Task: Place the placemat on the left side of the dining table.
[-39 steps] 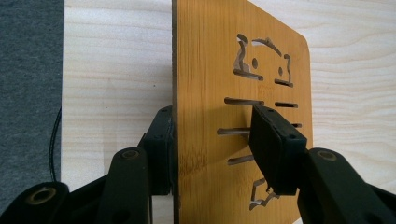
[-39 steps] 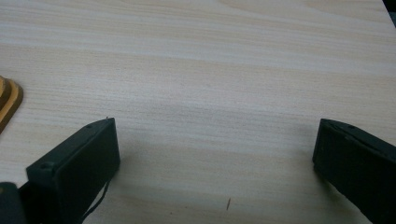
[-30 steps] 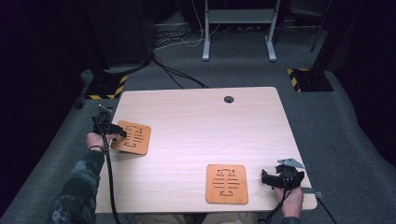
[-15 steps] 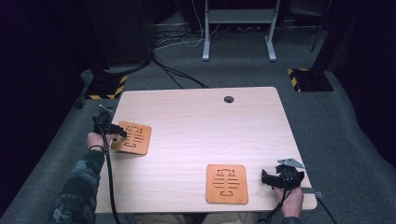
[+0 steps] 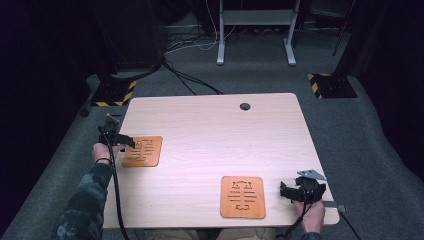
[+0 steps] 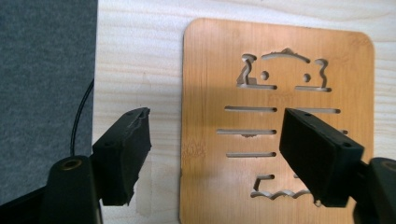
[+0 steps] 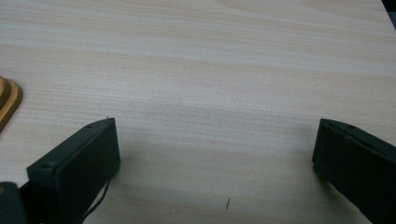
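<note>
Two flat wooden boards with cut-out patterns lie on the pale table (image 5: 210, 130). One board (image 5: 142, 151) is at the left, the other (image 5: 243, 196) near the front edge. My left gripper (image 5: 121, 141) is at the left board's near edge. In the left gripper view this board (image 6: 280, 60) lies flat, and my left gripper (image 6: 217, 137) is open astride its edge. One jaw is over bare table, the other over the board. These jaws have just been opening, and no pad presses the board. My right gripper (image 5: 286, 190) is right of the front board. Over bare wood, my right gripper (image 7: 217, 135) is wide open, with a board corner (image 7: 7, 105) at the left.
A round cable hole (image 5: 245, 106) sits near the table's far edge. Grey carpet (image 6: 46, 70) lies past the left edge. Behind the table are floor cables (image 5: 190, 80), a metal frame (image 5: 255, 30) and yellow-black striped feet (image 5: 112, 94).
Neither the hands nor the boards have visibly shifted in the high view. The left jaws are too small there to compare their spread.
</note>
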The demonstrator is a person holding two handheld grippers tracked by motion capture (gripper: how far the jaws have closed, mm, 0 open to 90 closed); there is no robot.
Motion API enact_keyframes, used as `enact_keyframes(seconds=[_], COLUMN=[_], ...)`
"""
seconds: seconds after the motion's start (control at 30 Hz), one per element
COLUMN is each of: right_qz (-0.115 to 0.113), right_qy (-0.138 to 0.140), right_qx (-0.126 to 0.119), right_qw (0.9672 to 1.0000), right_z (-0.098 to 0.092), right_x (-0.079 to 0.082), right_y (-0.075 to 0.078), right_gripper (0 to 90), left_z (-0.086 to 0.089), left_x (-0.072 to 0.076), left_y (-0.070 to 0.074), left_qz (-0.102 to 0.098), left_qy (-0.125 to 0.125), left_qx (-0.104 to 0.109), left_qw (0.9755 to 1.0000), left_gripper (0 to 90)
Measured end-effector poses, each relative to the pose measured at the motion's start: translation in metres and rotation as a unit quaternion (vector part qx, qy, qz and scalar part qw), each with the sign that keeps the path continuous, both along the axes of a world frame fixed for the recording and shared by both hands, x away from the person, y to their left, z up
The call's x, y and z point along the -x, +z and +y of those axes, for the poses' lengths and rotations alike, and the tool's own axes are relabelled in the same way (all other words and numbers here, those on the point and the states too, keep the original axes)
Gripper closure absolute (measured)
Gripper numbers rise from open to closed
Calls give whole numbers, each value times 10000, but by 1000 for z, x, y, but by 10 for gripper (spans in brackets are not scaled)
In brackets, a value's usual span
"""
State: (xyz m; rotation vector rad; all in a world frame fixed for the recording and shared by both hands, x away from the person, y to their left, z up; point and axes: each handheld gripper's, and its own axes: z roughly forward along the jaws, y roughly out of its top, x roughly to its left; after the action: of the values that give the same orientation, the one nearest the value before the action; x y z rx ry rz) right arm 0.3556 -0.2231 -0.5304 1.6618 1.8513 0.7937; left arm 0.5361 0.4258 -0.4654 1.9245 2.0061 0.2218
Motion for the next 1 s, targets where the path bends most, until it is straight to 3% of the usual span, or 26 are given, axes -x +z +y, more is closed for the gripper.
enact_keyframes(seconds=[0.1,0.27,0.4,0.63,0.83,0.9,1.0], right_qz=[0,0,9,0,1,1,0], right_qy=[0,1,-9,2,3,1,-8], right_qx=[-1,-1,-6,-1,-1,-1,0], right_qw=[10000,10000,10000,10000,10000,10000,10000], right_z=[0,0,0,0,0,0,0], right_x=[0,0,0,0,0,0,0], right_y=[0,0,0,0,0,0,0], right_gripper=[0,0,0,0,0,0,0], left_z=[-3,-2,-8,-17,-30,-31,-38], left_x=[5,13,21,37,68,73,93], left_y=[-1,0,0,-6,-6,-5,-4], left_qz=[-90,-275,-381,-684,-1244,-1304,-1568], left_qy=[-153,-154,-302,-390,-581,-653,-748], left_qx=[-148,17,-220,-155,-140,-100,-28], left_qw=[9997,9995,9986,9968,9904,9893,9848], left_gripper=[176,150,141,99,52,28,11])
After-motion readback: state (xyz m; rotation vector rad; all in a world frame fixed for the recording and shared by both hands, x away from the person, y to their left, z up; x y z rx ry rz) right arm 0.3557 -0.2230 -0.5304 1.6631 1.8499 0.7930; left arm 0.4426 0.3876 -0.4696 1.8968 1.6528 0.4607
